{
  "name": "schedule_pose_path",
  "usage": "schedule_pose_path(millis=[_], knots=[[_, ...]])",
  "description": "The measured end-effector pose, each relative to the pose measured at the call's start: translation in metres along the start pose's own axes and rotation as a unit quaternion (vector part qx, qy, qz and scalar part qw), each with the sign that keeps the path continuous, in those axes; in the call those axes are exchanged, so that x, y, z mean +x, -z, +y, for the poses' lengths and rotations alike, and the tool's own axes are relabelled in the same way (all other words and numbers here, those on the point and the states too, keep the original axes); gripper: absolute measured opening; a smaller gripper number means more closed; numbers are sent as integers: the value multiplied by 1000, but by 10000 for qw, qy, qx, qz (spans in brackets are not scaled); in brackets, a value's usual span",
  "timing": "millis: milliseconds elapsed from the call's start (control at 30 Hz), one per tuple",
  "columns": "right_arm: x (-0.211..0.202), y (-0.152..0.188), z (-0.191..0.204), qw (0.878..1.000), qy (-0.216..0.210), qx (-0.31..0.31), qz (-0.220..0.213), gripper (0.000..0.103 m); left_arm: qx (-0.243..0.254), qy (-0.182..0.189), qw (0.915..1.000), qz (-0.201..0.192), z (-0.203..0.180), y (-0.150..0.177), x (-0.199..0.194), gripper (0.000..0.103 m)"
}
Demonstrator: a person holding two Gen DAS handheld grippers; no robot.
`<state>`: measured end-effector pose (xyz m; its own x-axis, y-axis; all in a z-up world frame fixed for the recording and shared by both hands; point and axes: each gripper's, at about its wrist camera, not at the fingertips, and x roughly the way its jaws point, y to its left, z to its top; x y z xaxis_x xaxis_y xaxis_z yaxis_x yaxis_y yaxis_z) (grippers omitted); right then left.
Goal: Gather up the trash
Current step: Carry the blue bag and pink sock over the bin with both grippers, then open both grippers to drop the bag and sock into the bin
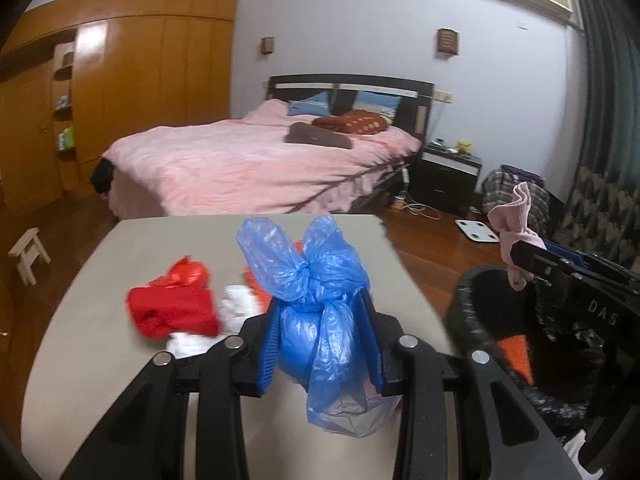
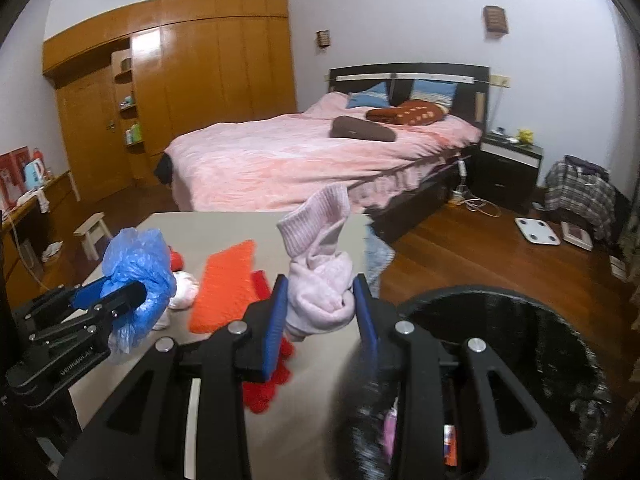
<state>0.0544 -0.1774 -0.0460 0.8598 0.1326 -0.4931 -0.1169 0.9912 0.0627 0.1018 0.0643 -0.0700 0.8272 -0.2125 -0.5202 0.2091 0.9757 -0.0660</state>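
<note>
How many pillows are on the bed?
4. Two blue pillows lean on the headboard, a red dotted pillow lies before them, and a brown pillow lies nearer the bed's middle. More may be hidden.

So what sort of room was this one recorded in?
A home bedroom, almost certainly: a double bed with pink bedding, a wooden built-in wardrobe along the wall, and a dark nightstand beside the bed.

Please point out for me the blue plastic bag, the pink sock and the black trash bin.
Blue plastic bag (image 1: 320, 316): left wrist view, on its knotted middle between the blue pads.
Pink sock (image 2: 320, 284): right wrist view, on its bunched lower part.
Black trash bin (image 2: 520, 320): right wrist view, on the dark liner inside its rim.
</note>
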Motion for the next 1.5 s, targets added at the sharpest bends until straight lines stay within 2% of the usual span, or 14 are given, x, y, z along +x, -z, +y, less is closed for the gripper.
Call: schedule_pose_path(millis=[333,700,1033,1133,1167,1200,1267,1333,1367,1500], knots=[[-17,9,-48,9984,519,235,-68,32,367,615,9974,-77,-68,-13,9,36],[-32,30,-108,9926,1116,479,-27,32,598,1298,9897,2,-137,-18,29,36],[-38,50,-151,9842,1585,787,80,32,739,1715,9824,71,-175,-20,51,36],[-38,57,-160,9821,1692,813,143,35,782,1833,9798,164,-182,-17,56,43],[-38,59,-162,9807,1770,820,140,39,791,1855,9793,191,-183,-16,58,51],[-39,60,-164,9800,1810,819,138,51,792,1884,9787,195,-182,-16,58,59],[-41,64,-166,9770,1967,817,92,71,773,1901,9786,158,-182,-15,56,69],[-45,66,-168,9751,2065,804,24,80,733,1893,9791,132,-178,-14,54,77],[-46,67,-167,9743,2113,783,11,93,703,1861,9800,110,-174,-14,53,81],[-50,67,-169,9726,2201,752,-50,97,635,1675,9838,0,-158,-13,45,92]])
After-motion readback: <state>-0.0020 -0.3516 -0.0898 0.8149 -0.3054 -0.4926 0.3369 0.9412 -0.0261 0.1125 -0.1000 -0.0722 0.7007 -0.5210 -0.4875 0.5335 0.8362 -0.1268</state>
